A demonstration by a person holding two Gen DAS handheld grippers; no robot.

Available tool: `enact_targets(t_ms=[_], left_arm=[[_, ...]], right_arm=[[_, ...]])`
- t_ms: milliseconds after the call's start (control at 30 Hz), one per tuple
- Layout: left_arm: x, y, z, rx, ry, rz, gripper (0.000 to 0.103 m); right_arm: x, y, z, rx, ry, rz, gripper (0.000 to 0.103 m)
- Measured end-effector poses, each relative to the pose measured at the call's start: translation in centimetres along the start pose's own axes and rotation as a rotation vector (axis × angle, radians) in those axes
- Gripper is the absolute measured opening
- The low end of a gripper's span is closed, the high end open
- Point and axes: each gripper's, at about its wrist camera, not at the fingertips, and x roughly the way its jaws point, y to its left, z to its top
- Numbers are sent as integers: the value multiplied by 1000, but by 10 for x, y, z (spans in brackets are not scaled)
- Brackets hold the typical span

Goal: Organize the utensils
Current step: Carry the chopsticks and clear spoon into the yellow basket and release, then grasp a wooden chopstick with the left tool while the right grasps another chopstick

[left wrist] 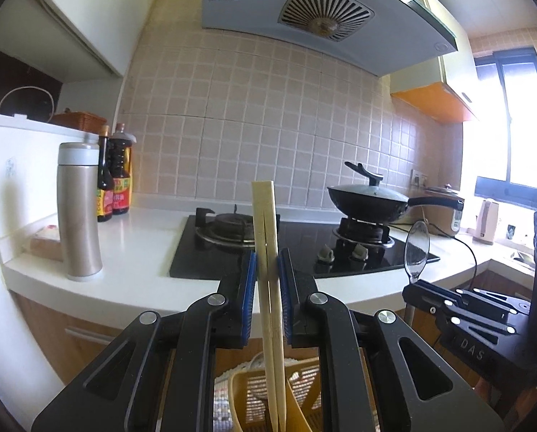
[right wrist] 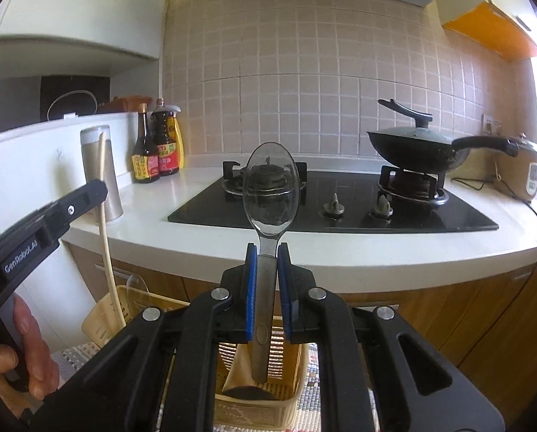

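Observation:
My left gripper [left wrist: 267,270] is shut on a pair of pale wooden chopsticks [left wrist: 266,237] that stand upright, their lower ends reaching into a yellow slotted utensil basket [left wrist: 254,392] below. My right gripper [right wrist: 267,262] is shut on the handle of a metal spoon [right wrist: 270,190], bowl up, with the handle end hanging over another yellow basket [right wrist: 290,370]. The spoon [left wrist: 416,248] and the right gripper [left wrist: 418,284] also show at the right of the left wrist view. The chopsticks [right wrist: 104,216] and the left gripper's body show at the left of the right wrist view, held by a hand [right wrist: 27,356].
A white counter [right wrist: 232,244] holds a black gas hob [right wrist: 340,208], a lidded black wok [right wrist: 416,147], a steel flask [left wrist: 77,212], sauce bottles [right wrist: 155,147] and a rice cooker [right wrist: 529,172]. Wooden cabinets run below; a patterned mat [right wrist: 311,385] lies on the floor.

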Motion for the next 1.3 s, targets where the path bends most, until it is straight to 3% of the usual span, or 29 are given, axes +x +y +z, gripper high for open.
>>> enact_targets(t_ms=[100, 167, 233, 300, 700, 900, 1067, 1200, 1300], left_arm=[[-5, 2, -2, 0, 18, -13, 12], [-11, 4, -3, -6, 32, -24, 20], [-19, 7, -3, -18, 38, -27, 26], [-28, 12, -3, -37, 53, -37, 33], [-106, 18, 12, -31, 63, -48, 42], [-128, 19, 9, -26, 114, -59, 47], [-125, 26, -6, -29, 249, -84, 47], [-106, 29, -33, -20, 446, -121, 47], [-81, 31, -74, -13, 674, -152, 47]], right_arm=[[-5, -4, -2, 28, 9, -5, 11], [-10, -6, -5, 39, 21, -2, 17], [-20, -6, -7, 41, 25, -5, 28], [-31, -6, -8, 44, 23, -11, 48], [-106, 18, -6, -5, 79, -20, 49], [-119, 42, -13, -66, 197, -24, 49], [-112, 56, -30, -96, 327, -35, 49], [-93, 51, -46, -49, 470, -20, 49], [-75, 47, -66, -21, 577, -10, 48]])
